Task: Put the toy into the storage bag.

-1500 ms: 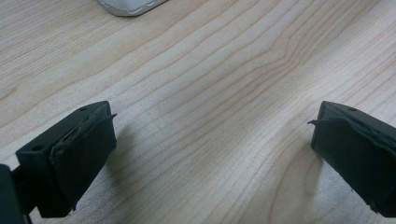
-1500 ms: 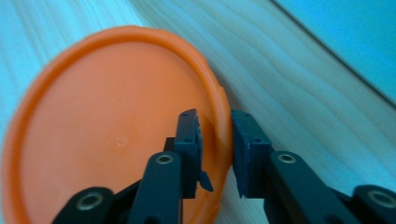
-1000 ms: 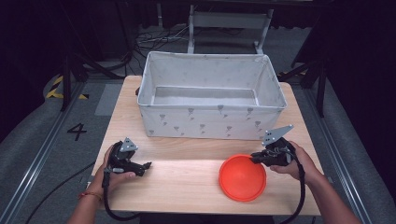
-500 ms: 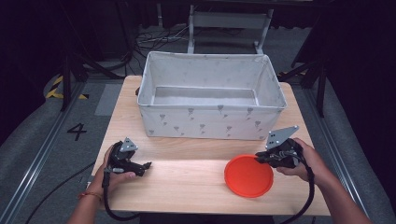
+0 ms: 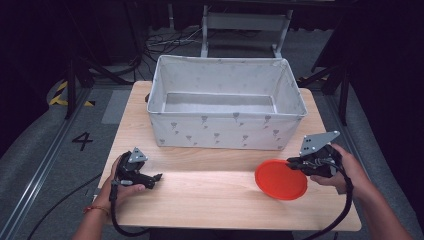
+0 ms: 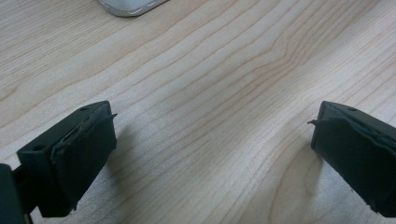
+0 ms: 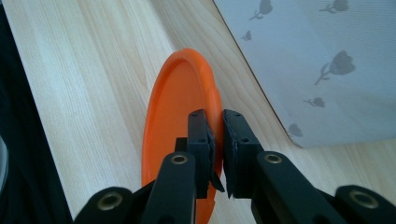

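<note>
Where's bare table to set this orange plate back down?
The widest bare wood lies between the left claw and the orange plate, in front of the fabric bin. The bin's floor is bare too. It's tight at the right edge, around the right claw gripping the plate's rim.

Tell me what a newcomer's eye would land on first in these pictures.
The bright orange plate near the table's right front edge stands out most, its rim pinched by the shut right gripper. Behind it, a big grey fabric box with a flower print sits at the back of the table. At front left, the left gripper rests open, holding nothing.
</note>
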Motion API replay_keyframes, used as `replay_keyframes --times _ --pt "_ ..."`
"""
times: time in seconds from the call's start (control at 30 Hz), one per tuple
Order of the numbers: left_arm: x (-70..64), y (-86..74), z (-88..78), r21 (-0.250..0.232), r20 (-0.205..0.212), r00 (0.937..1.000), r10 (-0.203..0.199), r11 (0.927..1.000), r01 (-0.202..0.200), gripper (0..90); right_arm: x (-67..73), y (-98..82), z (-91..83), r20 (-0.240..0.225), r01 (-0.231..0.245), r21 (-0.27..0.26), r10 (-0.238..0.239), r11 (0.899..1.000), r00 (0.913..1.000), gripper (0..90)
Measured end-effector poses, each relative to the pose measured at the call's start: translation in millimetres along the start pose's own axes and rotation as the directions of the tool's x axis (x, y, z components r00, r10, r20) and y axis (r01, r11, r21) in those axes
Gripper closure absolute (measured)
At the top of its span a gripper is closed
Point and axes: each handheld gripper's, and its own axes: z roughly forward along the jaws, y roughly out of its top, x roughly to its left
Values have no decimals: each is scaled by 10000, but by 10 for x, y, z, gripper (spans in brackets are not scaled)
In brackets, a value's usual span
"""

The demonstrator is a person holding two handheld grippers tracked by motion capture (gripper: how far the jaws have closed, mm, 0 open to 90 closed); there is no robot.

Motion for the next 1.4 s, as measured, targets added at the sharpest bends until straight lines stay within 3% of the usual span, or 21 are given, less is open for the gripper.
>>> replay_keyframes --times 0.57,1.0,1.4 --pt "-1 -1 0 -27 -58 10000 10 10000 -10 6 -119 -64 -487 1001 -227 -293 256 9993 9946 827" --pt "-6 -3 0 -7 -11 10000 -66 10000 66 5 -231 247 -1022 1313 458 -434 -398 9980 9905 826" --pt "-5 -2 -1 -6 -33 10000 -47 10000 47 5 -370 581 -1295 1597 906 -691 -787 9935 9840 827"
